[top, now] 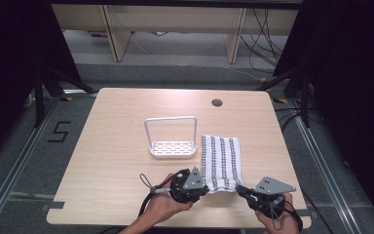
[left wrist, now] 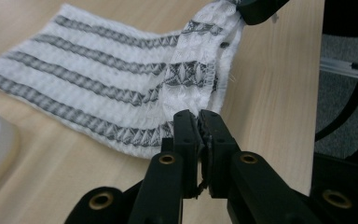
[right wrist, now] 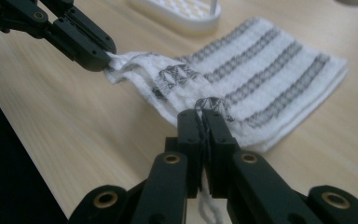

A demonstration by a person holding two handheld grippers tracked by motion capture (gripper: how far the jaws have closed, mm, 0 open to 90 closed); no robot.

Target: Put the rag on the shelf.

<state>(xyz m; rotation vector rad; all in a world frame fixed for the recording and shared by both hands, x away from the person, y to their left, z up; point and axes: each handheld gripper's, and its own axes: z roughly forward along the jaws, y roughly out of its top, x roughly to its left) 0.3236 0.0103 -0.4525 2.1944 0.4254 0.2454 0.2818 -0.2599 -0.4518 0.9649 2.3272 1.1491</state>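
From the high view, a striped dish towel (top: 220,162) is lying on the desk (top: 112,146) beside a white rack (top: 171,139), both tools at its near edge. In the left gripper view, the left tool (left wrist: 200,116) is pinching the towel's near corner. In the right gripper view, the right tool (right wrist: 201,114) is pinching the other near corner.

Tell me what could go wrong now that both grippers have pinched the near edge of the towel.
1. Both grips look thin: the left gripper and right gripper hold only the towel's hem, so a corner may slip out when lifted.
2. The white rack sits beside the towel; a swinging or dragged towel could snag or shove it.
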